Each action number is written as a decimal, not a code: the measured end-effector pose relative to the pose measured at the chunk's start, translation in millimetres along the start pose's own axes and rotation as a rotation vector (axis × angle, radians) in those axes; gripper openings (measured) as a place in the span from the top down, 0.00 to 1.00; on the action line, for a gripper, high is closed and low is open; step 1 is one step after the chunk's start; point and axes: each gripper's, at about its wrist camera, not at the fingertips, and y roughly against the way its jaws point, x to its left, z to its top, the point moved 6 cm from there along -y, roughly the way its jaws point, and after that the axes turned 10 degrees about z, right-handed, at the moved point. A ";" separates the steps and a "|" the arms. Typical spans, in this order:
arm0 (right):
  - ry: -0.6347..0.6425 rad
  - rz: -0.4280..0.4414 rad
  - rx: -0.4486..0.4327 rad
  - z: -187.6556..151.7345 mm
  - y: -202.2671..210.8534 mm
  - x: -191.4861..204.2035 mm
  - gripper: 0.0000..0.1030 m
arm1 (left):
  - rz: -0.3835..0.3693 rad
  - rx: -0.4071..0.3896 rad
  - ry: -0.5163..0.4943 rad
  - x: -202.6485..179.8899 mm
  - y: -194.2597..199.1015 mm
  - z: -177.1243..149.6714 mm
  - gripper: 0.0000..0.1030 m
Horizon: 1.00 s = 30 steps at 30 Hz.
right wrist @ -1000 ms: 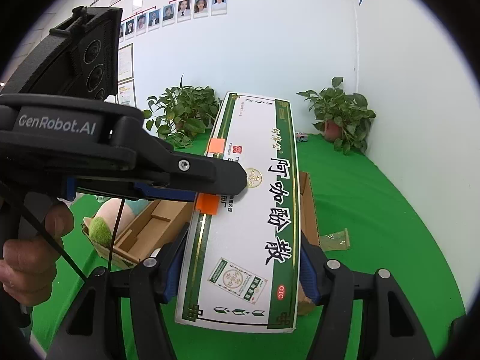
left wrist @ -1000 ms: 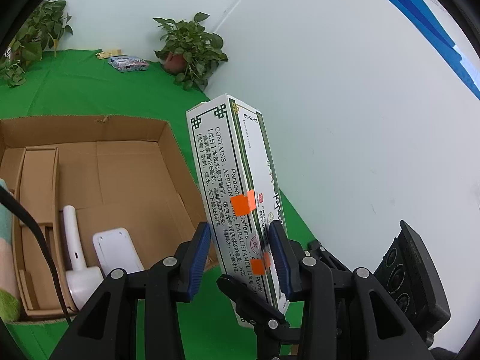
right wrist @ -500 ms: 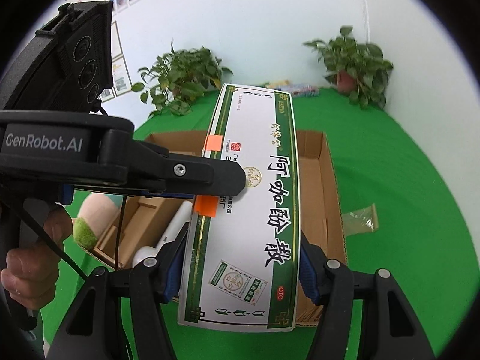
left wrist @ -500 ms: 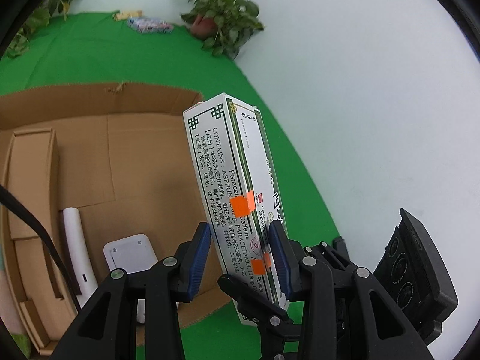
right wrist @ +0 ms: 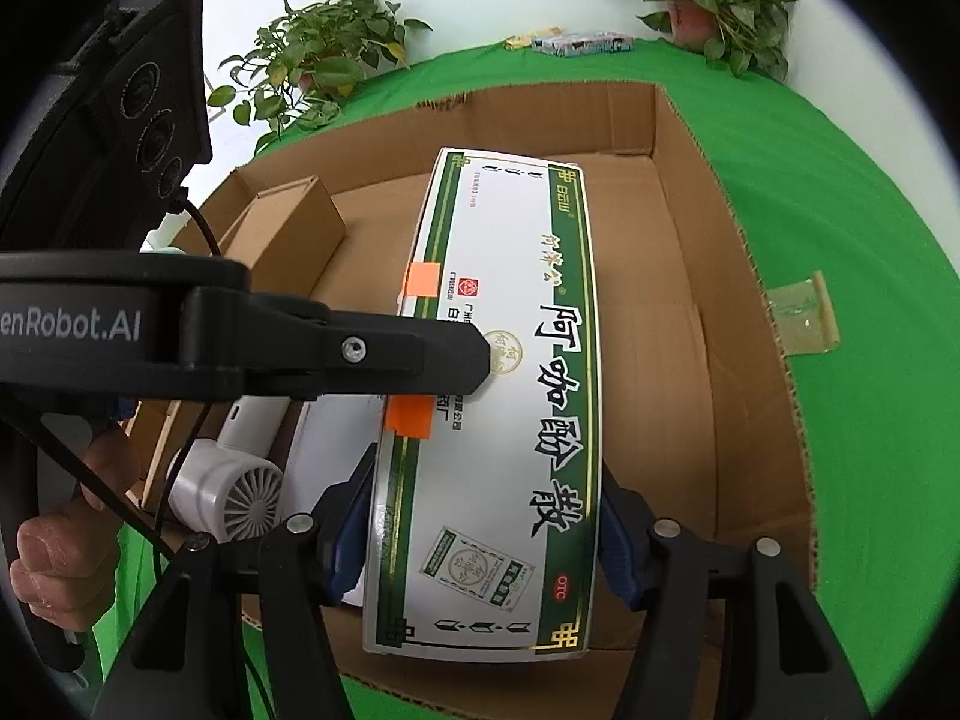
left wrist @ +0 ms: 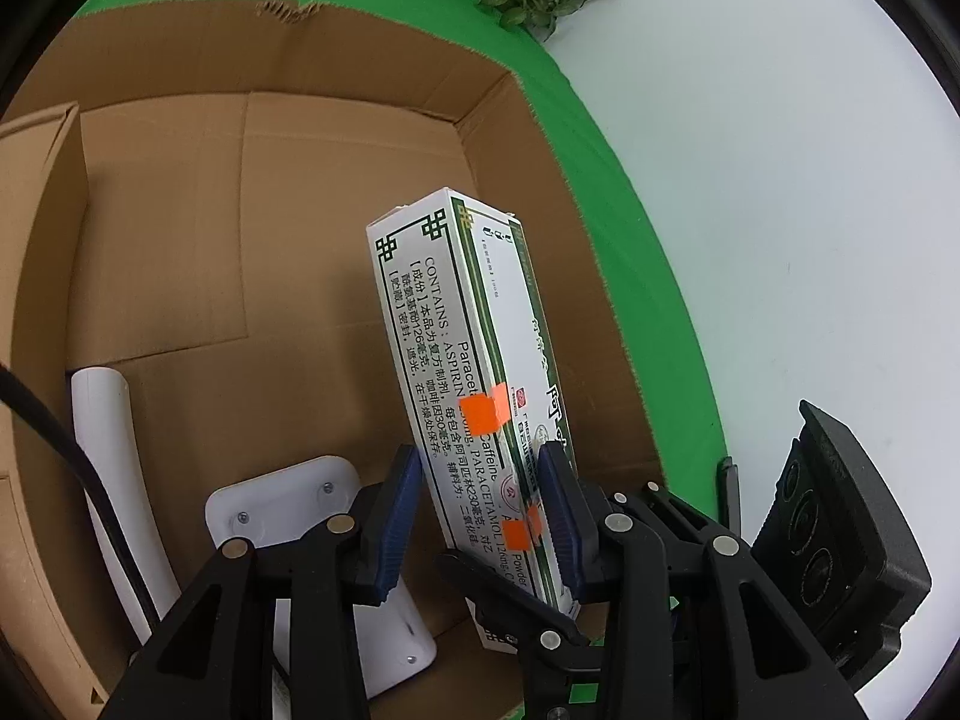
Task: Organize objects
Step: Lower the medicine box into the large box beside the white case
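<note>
A long white medicine box with green borders and orange tape tabs point(right wrist: 516, 396) hangs tilted over the inside of an open cardboard carton point(right wrist: 738, 276). My right gripper point(right wrist: 486, 522) is shut across the box's width, a blue pad on each long edge near its lower end. My left gripper point(left wrist: 480, 474) is shut on the same box point(left wrist: 444, 324) across its thin side. One of its black fingers point(right wrist: 420, 354) lies over the printed face in the right wrist view. A person's hand point(right wrist: 60, 528) holds the left gripper's handle.
Inside the carton lie a white hair dryer point(right wrist: 234, 492) with its handle point(left wrist: 108, 438), a white plastic plate point(left wrist: 300, 498) and a small brown box point(right wrist: 294, 228). Green cloth covers the table. Potted plants point(right wrist: 324, 60) and a small packet point(right wrist: 582, 42) stand at the back, and a taped flap point(right wrist: 804, 318) sticks out beside the carton.
Both grippers have come down and forward with the medicine box. The carton, earlier below and behind the box, now fills both views, and the far end of the box sits within its walls.
</note>
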 end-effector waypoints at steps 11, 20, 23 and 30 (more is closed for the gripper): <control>-0.051 0.007 0.076 -14.1 -20.3 -7.0 0.38 | 0.022 0.065 0.034 9.9 -18.4 -1.3 0.61; -0.063 0.015 0.106 -19.7 -17.1 -2.4 0.35 | 0.065 -0.076 -0.017 6.7 37.6 -1.0 0.62; -0.066 0.022 0.103 -20.9 -14.9 -1.0 0.35 | 0.077 -0.127 -0.031 15.5 64.5 -8.2 0.62; -0.069 0.053 0.140 -17.9 -21.2 6.6 0.32 | 0.120 -0.206 -0.004 40.6 100.0 -14.1 0.62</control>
